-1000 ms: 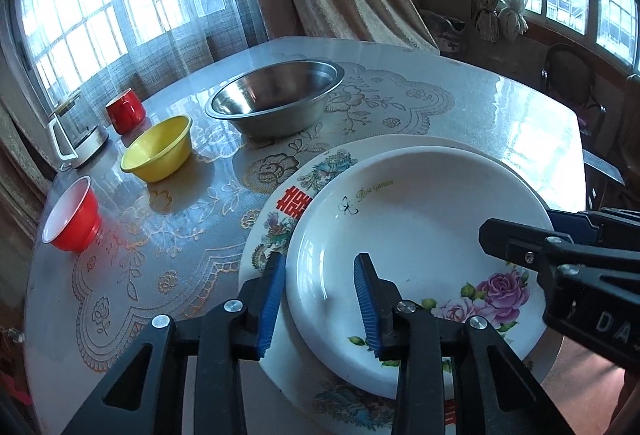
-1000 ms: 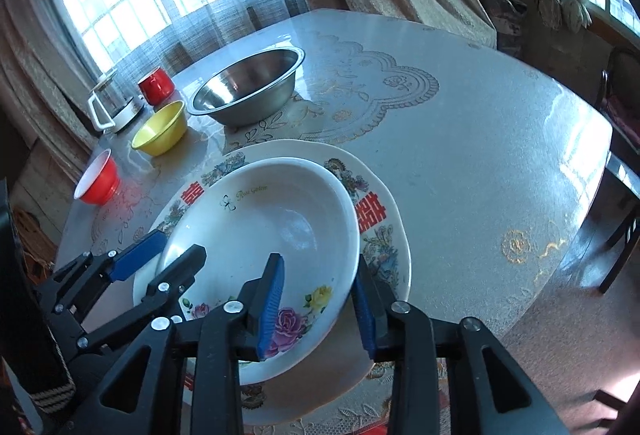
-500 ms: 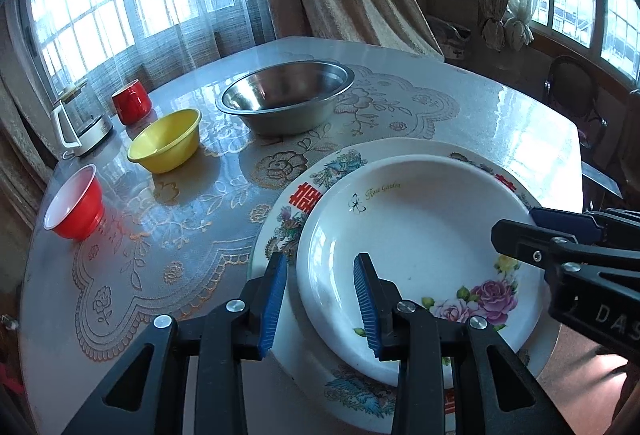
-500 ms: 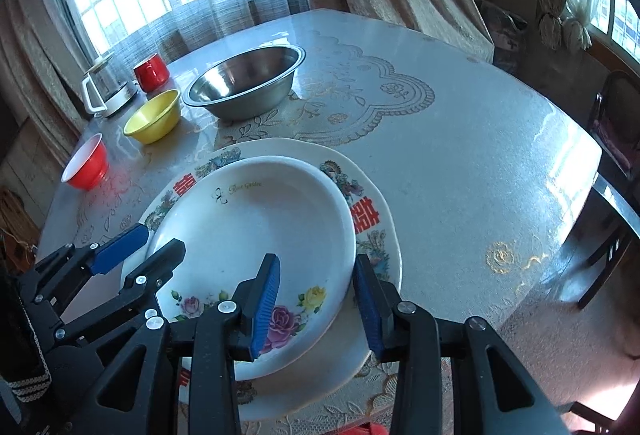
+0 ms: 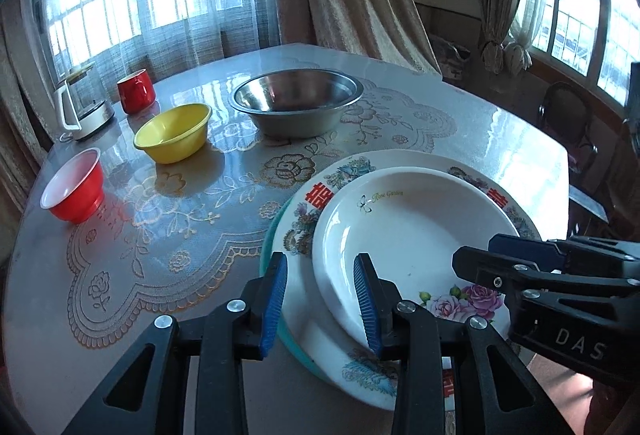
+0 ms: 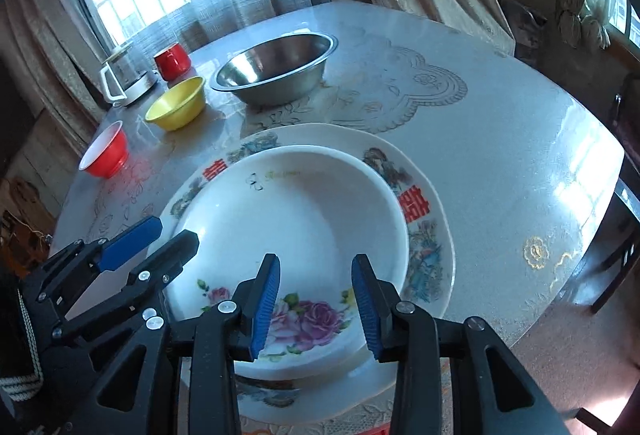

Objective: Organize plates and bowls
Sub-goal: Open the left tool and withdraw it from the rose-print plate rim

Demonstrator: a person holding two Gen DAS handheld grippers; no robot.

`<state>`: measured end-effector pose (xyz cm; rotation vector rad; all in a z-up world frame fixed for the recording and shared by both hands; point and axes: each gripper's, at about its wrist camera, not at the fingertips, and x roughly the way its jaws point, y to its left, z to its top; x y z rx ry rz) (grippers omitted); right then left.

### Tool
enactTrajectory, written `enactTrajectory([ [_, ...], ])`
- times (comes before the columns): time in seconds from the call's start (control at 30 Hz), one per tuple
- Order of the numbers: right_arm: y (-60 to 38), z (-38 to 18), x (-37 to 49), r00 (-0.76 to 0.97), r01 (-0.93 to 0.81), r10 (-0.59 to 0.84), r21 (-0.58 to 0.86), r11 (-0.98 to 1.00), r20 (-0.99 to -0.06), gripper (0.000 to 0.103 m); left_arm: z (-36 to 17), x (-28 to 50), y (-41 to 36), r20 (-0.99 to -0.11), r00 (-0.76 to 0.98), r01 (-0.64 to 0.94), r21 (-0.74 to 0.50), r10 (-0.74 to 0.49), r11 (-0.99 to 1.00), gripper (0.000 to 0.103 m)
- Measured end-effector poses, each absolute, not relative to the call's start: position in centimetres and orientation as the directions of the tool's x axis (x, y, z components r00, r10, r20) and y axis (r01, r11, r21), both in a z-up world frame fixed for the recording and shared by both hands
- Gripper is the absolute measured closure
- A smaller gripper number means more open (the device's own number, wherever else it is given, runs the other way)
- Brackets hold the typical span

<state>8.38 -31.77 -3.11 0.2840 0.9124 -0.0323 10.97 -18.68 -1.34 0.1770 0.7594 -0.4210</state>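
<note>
In the left wrist view, the left gripper (image 5: pixel 320 295) straddles the near-left rim of the white rose bowl (image 5: pixel 408 235), fingers parted, not pinching; the bowl rests on the patterned plate (image 5: pixel 320 195). In the right wrist view, the right gripper (image 6: pixel 314 309) likewise stands released over the bowl's (image 6: pixel 304 219) near rim.

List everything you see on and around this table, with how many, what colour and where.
white deep plate: 1, white with rose print, on top of the patterned plate
patterned plate: 1, white with red and floral print, near table edge
teal plate: 1, teal rim only, showing under the patterned plate
steel bowl: 1, silver, table centre
yellow bowl: 1, yellow, left of steel bowl
red bowl: 1, red with white inside, left edge
red mug: 1, red, far left
kettle: 1, glass and white, beside the mug
table: 1, glossy lace-patterned cover
left gripper: black, blue pads, straddling plate rims
right gripper: same, over the white plate's near rim
</note>
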Motion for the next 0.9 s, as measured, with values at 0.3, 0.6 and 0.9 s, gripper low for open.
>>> enactTrajectory([
  [0.3, -31.6, -2.9, 8.4, 0.617, 0.170, 0.084, 0.237, 0.956, -0.783, 0.065, -1.5, 11.2, -16.0, -0.703, 0.644, 0.374, -0.054, -0.302, 0.926, 0.066],
  [0.6, -29.5, -3.2, 9.1, 0.604, 0.129, 0.114, 0.239, 0.962, -0.789, 0.065, -1.2, 11.0, -14.7, -0.705, 0.654, 0.345, -0.045, -0.275, 0.937, 0.051],
  [0.9, -29.6, -3.1, 9.2, 0.613, 0.132, 0.120, 0.251, 0.959, -0.781, 0.065, -1.2, 11.4, -14.3, -0.715, 0.653, 0.314, -0.042, -0.248, 0.948, 0.039],
])
